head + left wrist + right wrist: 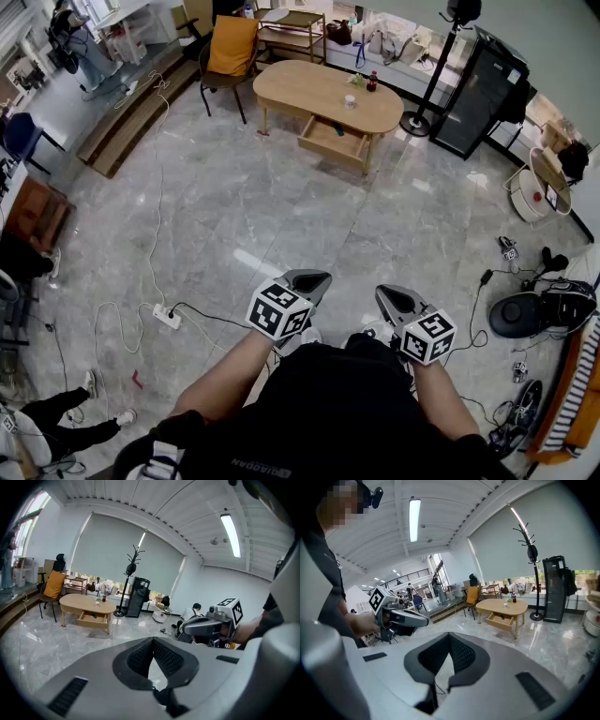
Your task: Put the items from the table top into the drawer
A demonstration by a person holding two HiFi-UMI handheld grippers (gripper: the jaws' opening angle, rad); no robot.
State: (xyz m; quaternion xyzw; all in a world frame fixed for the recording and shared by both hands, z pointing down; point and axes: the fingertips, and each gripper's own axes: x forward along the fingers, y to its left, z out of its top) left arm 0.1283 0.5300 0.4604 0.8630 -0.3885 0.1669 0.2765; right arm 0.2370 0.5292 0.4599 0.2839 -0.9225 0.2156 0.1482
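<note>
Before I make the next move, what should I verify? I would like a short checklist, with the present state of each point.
1. Drawer open: ok, it is pulled out below the table top.
2. Items on top to move: ok, a dark bottle and a small cup stand there.
3. Left tongs free: ok, shut, nothing between.
4. Right tongs free: ok, shut, nothing between.
5. Table within reach: not ok, it is far across the floor.
6. Space left in the drawer: cannot tell, too small to see.
</note>
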